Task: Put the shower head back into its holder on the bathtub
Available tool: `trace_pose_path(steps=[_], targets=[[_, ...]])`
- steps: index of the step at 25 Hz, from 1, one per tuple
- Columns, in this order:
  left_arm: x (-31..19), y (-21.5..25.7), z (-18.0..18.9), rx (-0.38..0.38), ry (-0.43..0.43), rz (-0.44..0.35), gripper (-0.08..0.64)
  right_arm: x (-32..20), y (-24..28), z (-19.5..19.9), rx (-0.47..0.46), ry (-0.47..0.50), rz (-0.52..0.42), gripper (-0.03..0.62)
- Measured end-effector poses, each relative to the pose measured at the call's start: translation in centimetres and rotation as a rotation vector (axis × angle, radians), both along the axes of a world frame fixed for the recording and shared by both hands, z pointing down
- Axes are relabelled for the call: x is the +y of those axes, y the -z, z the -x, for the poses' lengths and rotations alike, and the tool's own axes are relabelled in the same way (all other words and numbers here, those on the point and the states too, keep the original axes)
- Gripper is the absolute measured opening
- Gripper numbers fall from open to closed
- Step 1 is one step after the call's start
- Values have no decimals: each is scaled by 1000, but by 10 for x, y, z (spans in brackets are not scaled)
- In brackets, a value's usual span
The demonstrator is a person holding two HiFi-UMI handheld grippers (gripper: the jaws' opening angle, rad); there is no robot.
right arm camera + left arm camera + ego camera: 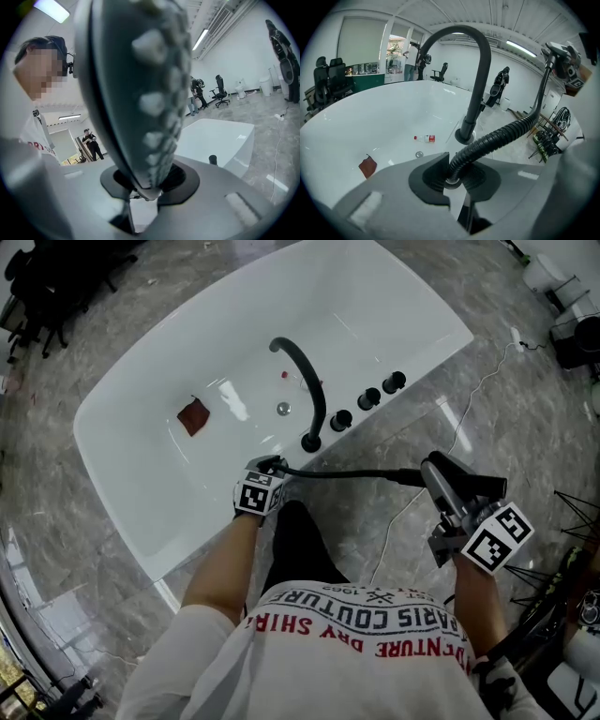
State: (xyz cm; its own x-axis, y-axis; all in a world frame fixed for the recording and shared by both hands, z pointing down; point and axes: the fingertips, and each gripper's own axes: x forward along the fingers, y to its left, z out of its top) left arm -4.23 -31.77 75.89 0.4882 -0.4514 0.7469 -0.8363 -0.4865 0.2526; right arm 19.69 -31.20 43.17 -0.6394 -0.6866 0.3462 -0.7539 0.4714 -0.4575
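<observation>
Down at the bathtub (131,512) rim, fingers of the left gripper (452,180) pinch the black hose (501,136); those of the right gripper (149,190) clamp the shower head (136,93).

Grey marbled floor (112,324), white walls (454,61), black office chairs (328,79), ceiling strip lights (522,47).

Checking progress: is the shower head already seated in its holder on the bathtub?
No, the shower head is clamped in the right hand-held gripper, out beside the bathtub.
</observation>
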Motion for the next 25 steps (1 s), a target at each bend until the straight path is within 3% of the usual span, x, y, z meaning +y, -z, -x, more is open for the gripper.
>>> trace_pose_path(steps=[6,9,11,20,23,25], targets=[[-1,-11,-4,-43,-21,-8,49,1,-4,3,5,14,3,103],[4,-17,-4,-68,-29,-7,112,3,-2,3,0,21,-2,103],[10,-17,-3,-57,-17,8,153,4,-1,5,-4,29,-4,103],[32,16,8,11,7,-5,155,9,10,25,-24,84,-27,103],[45,48,18,67,31,-32,130,13,18,36,-33,110,-42,103],[56,75,25,140,53,-46,19,13,21,47,-30,130,-51,103]])
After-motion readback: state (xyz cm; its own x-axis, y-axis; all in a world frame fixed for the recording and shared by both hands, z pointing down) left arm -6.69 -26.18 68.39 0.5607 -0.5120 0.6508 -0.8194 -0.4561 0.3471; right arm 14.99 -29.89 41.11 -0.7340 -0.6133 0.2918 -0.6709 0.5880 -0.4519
